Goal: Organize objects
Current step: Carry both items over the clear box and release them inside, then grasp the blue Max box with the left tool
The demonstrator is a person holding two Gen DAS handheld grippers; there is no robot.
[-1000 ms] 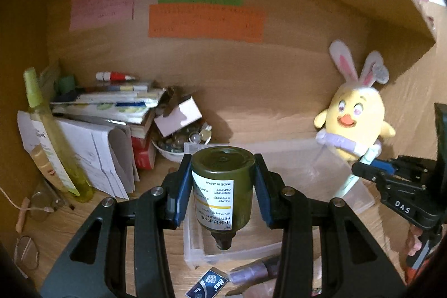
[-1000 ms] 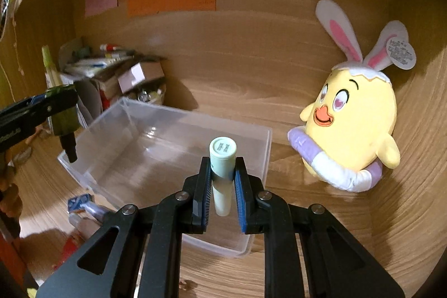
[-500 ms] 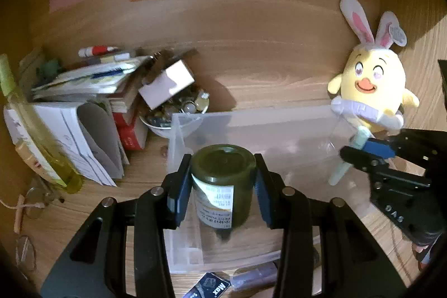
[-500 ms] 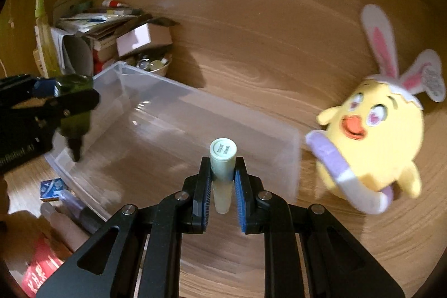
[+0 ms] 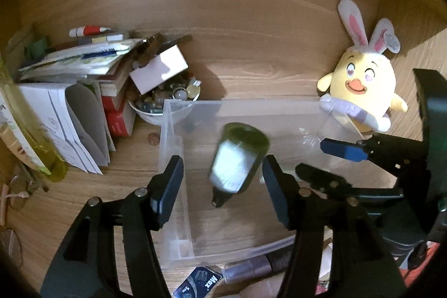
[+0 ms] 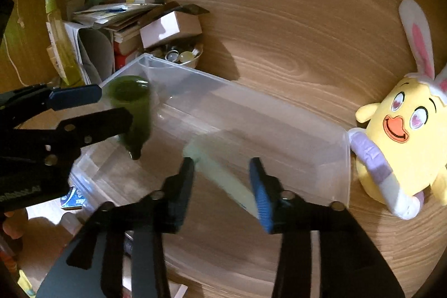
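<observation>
Opening over the clear bin (image 5: 279,245), the left gripper (image 5: 222,175) fingers stand apart from the blurred dark green bottle (image 5: 237,158) between them; the right gripper (image 6: 220,178) also opens, the pale green tube (image 6: 220,172) lying slanted between its fingers.

Both point steeply down: left gripper (image 5: 222,180) and right gripper (image 6: 222,178), jaws opening, pads gripping nothing.
</observation>
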